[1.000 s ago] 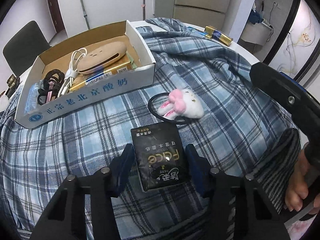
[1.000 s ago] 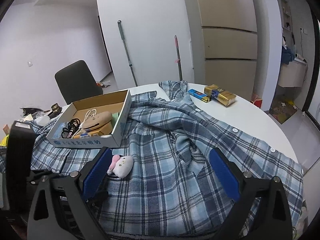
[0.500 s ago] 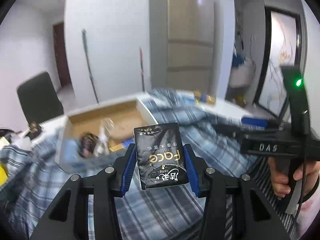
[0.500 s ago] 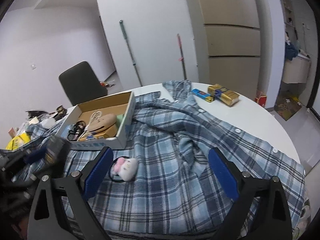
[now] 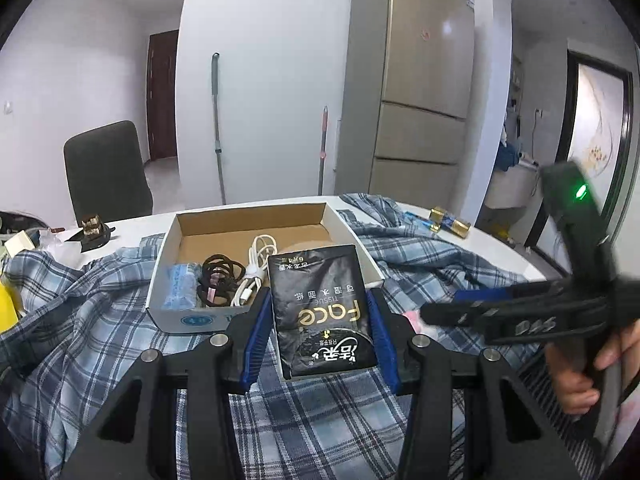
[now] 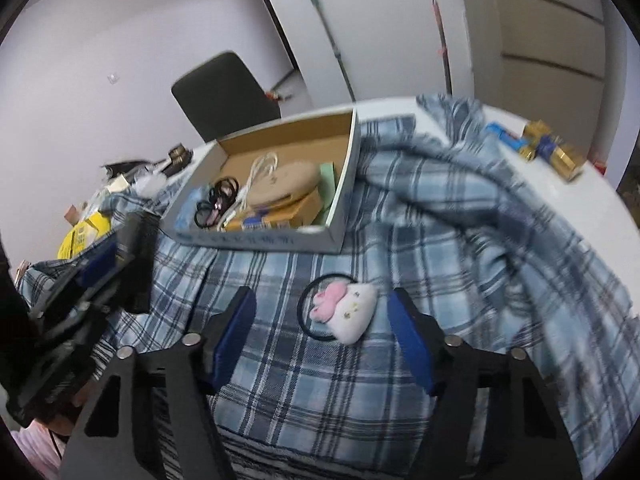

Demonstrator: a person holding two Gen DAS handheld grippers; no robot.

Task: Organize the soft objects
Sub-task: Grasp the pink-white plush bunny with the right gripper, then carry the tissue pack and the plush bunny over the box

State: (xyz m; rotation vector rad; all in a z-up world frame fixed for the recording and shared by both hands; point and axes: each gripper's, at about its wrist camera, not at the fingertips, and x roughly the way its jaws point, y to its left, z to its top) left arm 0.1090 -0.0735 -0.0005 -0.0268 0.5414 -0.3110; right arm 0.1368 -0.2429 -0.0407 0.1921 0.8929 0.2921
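Mid-carry: left gripper (image 5: 318, 320) clamped on the black tissue pack (image 5: 322, 308), held above the plaid shirt (image 6: 360, 380) just short of the cardboard box (image 6: 340, 200). Right gripper (image 6: 320, 336) closing, jaws either side of the plush hair tie (image 6: 348, 312) on the bench, not yet touching. Next, probably: forward over the box rim, then release.

Black tissue pack (image 5: 323, 308), gold lettering inverted, clamped above the plaid shirt (image 6: 460, 240); white plush hair tie (image 6: 346, 310) with pink bow, lying on it near the cardboard box (image 6: 340, 204).

Home interior, fridge (image 5: 424, 92), mop (image 5: 216, 128), chair (image 5: 106, 168)
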